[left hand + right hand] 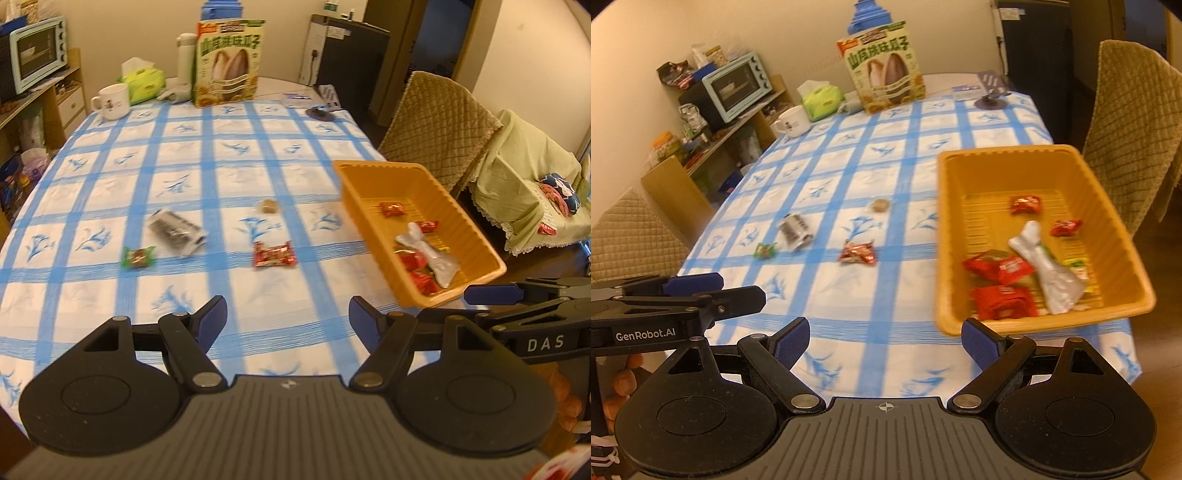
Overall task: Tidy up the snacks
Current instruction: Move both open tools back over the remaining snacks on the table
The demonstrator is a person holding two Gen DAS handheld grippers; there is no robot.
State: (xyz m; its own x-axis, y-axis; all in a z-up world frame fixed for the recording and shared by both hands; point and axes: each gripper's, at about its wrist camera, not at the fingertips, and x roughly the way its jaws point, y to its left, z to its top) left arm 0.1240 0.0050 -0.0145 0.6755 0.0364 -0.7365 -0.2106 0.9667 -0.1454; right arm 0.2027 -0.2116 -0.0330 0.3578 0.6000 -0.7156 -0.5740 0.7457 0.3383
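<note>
The left gripper (288, 314) tilts downward, its jaws spread wide with nothing between them. Just to its right, the right gripper (884, 334) points down at a similar slant, its jaws likewise wide apart and empty

orange ribbed plastic basket (1115, 236): smooth | crinkled silver foil packet (1047, 273) inside basket: glossy | blue-checked tablecloth (110, 295) under basket: matt cloth
</note>
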